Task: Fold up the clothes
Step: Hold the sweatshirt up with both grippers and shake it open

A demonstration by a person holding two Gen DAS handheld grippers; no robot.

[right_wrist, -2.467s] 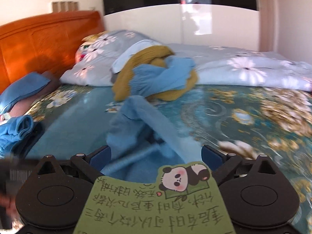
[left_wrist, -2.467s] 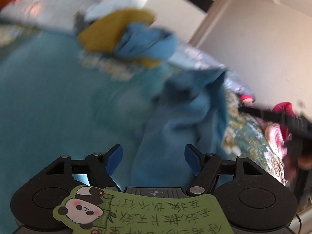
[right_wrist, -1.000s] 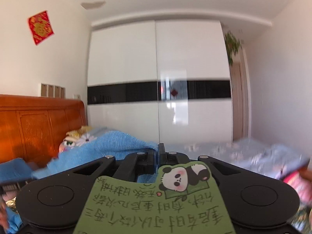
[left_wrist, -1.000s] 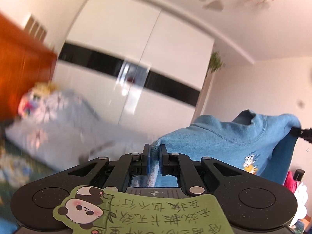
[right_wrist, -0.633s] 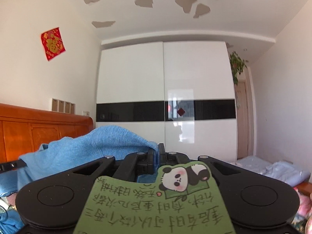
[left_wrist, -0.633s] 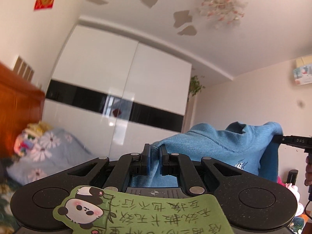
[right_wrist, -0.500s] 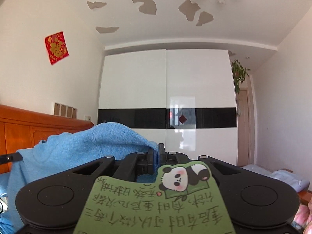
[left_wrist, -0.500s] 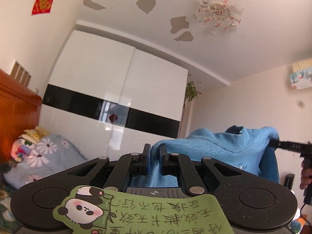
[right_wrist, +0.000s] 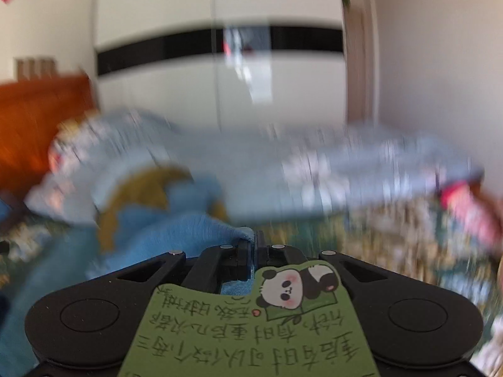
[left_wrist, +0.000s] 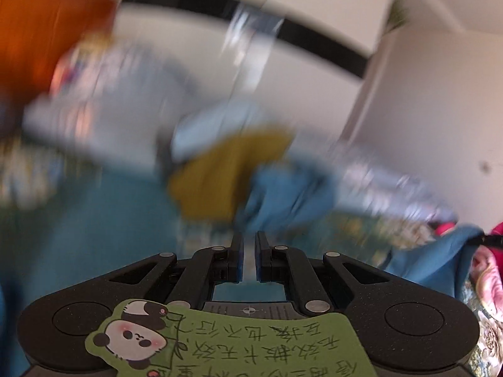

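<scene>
A white wardrobe [right_wrist: 217,72] with a black band stands beyond the jaws; an orange-brown headboard [right_wrist: 34,119] rises left, sunlit bed [right_wrist: 393,238] ahead.

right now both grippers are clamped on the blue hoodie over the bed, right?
Not quite. Only the right gripper is clamped on the blue hoodie, as the right wrist view shows. The left gripper has a narrow gap with no cloth in it, per the left wrist view.
</scene>
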